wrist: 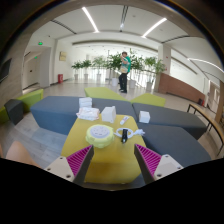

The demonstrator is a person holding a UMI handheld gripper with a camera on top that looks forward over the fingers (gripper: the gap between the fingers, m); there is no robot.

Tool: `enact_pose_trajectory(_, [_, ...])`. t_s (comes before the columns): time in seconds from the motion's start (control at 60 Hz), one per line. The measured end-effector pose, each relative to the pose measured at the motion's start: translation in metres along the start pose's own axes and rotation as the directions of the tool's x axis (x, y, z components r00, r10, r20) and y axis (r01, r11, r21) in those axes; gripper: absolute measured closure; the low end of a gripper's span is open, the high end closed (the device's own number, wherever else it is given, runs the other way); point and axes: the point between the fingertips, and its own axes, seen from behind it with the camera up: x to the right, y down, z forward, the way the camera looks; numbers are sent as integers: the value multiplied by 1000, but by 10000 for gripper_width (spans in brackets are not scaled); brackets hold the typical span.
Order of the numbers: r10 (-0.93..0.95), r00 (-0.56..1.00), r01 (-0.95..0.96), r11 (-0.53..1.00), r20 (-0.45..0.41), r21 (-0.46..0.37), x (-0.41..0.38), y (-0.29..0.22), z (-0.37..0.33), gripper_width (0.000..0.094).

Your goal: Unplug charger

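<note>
A yellow table (108,160) stretches ahead of my gripper (108,163). The fingers (67,161) are wide open with their pink pads facing each other and nothing between them. Beyond them lies a white block that looks like a power strip (100,128), with a round pale-yellow object (100,138) in front of it. To its right a small black thing, probably the charger (126,134), stands on the table with a white part (124,122) behind it. The gripper is well short of it and touches nothing.
White boxes (108,113) (144,116) (88,113) sit on the table's far end. Grey sofa blocks (60,112) (170,120) flank the table. A person (125,68) stands far off by potted plants (98,64) in a large hall.
</note>
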Motion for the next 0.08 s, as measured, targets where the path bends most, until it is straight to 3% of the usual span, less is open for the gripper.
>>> enact_pose_trajectory(0.083, [24, 1000, -24, 1000, 7, 5, 3, 2, 3, 89])
